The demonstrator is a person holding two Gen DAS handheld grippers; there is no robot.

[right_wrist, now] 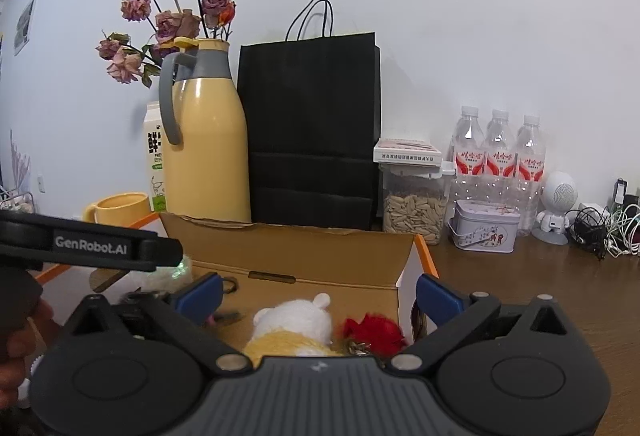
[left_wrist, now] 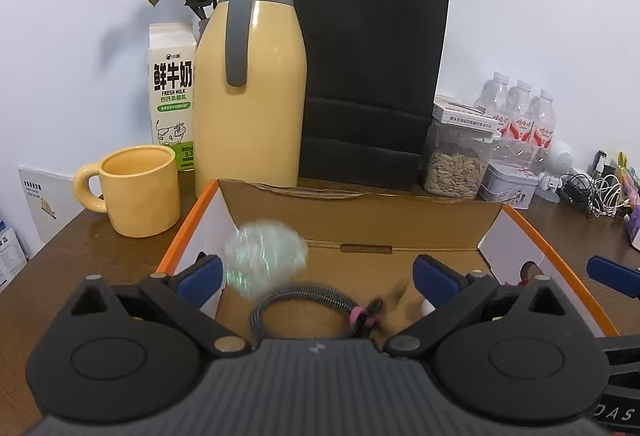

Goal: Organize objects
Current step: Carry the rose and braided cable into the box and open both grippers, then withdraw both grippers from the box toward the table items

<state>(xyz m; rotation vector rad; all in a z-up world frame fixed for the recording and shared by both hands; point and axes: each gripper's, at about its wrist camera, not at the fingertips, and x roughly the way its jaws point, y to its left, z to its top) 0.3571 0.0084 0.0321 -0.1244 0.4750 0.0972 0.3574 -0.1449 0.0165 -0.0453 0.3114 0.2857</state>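
We have both grippers over the open cardboard box (left_wrist: pixel 360 224) on the bench (right_wrist: pixel 520 288); the left gripper (left_wrist: pixel 318 278) has its fingers spread wide with nothing pressed between them, and the right gripper (right_wrist: pixel 318 296) likewise. A blurred translucent ball (left_wrist: pixel 266 256) shows in the box's left corner, seemingly loose; it may bounce or roll. The coiled spring (left_wrist: pixel 304 302) lies flat, its long axis running across the box; the white plush toy (right_wrist: pixel 296 320) lies head toward the far wall. Reaching in again, we could snag the near flap.

Matt cardboard box (left_wrist: pixel 360 220), fluffy toy (right_wrist: pixel 296 316)
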